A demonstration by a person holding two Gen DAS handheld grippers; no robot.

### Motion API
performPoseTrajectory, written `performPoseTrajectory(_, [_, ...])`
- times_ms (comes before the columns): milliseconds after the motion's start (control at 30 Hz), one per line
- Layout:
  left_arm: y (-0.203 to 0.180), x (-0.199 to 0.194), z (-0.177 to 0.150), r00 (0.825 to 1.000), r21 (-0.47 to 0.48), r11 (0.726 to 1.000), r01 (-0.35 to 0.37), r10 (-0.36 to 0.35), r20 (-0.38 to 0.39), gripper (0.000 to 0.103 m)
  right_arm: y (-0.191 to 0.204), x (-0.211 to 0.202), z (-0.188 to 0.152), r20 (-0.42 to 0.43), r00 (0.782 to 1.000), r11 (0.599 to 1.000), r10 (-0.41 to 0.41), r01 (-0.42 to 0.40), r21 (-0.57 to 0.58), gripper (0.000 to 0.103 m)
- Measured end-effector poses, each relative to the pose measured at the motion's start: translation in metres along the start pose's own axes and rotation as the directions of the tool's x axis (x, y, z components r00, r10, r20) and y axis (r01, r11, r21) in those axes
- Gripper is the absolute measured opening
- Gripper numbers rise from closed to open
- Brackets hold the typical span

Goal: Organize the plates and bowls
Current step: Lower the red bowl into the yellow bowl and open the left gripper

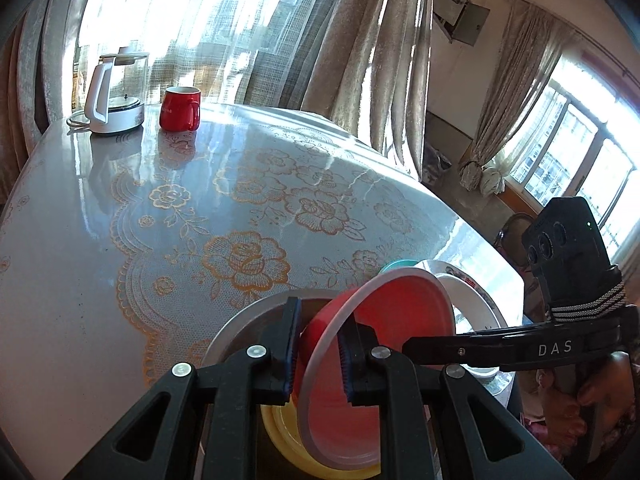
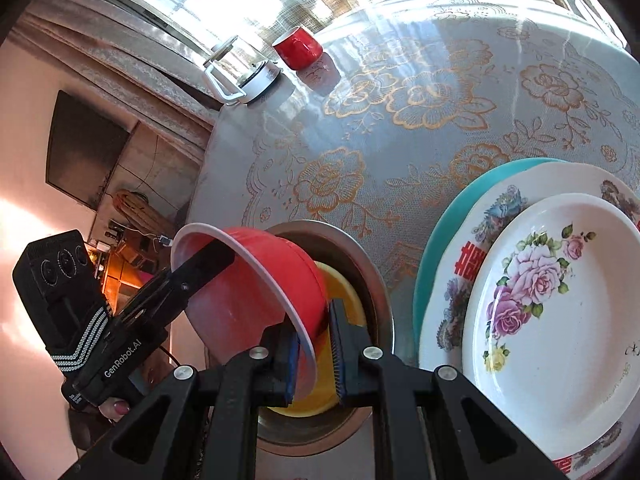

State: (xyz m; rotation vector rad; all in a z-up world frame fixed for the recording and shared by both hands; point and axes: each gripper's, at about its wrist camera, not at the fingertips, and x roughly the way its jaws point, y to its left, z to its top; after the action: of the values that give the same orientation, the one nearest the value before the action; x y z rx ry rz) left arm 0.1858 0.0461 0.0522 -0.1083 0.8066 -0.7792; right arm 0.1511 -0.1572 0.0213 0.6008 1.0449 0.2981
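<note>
A red bowl [image 1: 396,320] with a white rim hangs tilted over a yellow bowl [image 1: 280,436] that sits inside a steel bowl [image 1: 244,314]. My left gripper [image 1: 320,356] is shut on the red bowl's near rim. From the right, my right gripper [image 1: 416,346] reaches in and grips the opposite rim. In the right wrist view, my right gripper [image 2: 316,354] pinches the red bowl [image 2: 256,292] at its rim, above the yellow bowl [image 2: 346,300] and steel bowl [image 2: 360,252]. The left gripper [image 2: 208,262] holds the far rim.
A stack of plates lies right of the bowls: a white floral plate [image 2: 560,320] on a red-lettered plate [image 2: 476,248] on a teal plate [image 2: 452,204]. A red mug [image 1: 180,109] and a glass kettle [image 1: 116,92] stand at the table's far edge. The floral tablecloth [image 1: 180,220] lies between.
</note>
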Motion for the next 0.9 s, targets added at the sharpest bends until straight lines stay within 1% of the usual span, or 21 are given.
performPoseTrajectory(100, [0.001,-0.002,-0.007,1.000,-0.032,0.999,0.000,0.000,-0.014,0.017,-0.002,0.002,-0.005,-0.018,1.000,1.000,0.007,-0.007,0.006,0.014])
performPoseTrajectory(267, [0.001,-0.009,-0.017,0.999,-0.084,0.996,-0.029,0.027,-0.026,0.017,-0.005,0.004,-0.010,-0.044,0.999,0.999,0.030,-0.030,0.014,0.016])
performPoseTrajectory(300, [0.001,-0.009,-0.019,0.999,-0.094,0.995,-0.044,0.042,-0.032,0.017,-0.005,0.004,-0.010,-0.049,0.998,0.999,0.034,-0.034,0.017,0.016])
performPoseTrajectory(367, [0.000,-0.011,-0.021,0.995,-0.101,0.990,-0.098,0.095,-0.037,0.017,-0.005,0.006,-0.010,-0.060,0.997,0.999,0.040,-0.039,0.019,0.016])
performPoseTrajectory(433, [0.001,-0.013,-0.024,0.989,-0.122,0.982,-0.146,0.143,-0.035,0.019,-0.005,0.008,-0.010,-0.063,0.997,0.999,0.038,-0.037,0.024,0.017])
performPoseTrajectory(500, [0.004,-0.018,-0.025,0.983,-0.139,0.973,-0.186,0.184,-0.023,0.019,-0.007,0.008,-0.011,-0.065,0.997,0.999,0.040,-0.038,0.032,0.019])
performPoseTrajectory(533, [0.004,-0.020,-0.026,0.981,-0.148,0.969,-0.195,0.195,-0.017,0.020,-0.008,0.008,-0.011,-0.063,0.997,0.999,0.037,-0.035,0.038,0.022])
performPoseTrajectory(633, [0.006,-0.022,-0.028,0.980,-0.165,0.966,-0.199,0.199,-0.020,0.020,-0.010,0.003,-0.013,-0.051,0.998,0.999,0.031,-0.029,0.032,0.023])
performPoseTrajectory(700, [0.006,-0.022,-0.031,0.976,-0.171,0.961,-0.216,0.215,-0.026,0.020,-0.012,0.003,-0.013,-0.052,0.998,0.999,0.040,-0.038,0.035,0.023])
performPoseTrajectory(900, [-0.001,-0.020,-0.037,0.963,-0.154,0.950,-0.270,0.266,-0.050,0.020,-0.005,0.005,-0.013,-0.057,0.998,1.000,0.021,-0.021,0.007,0.023])
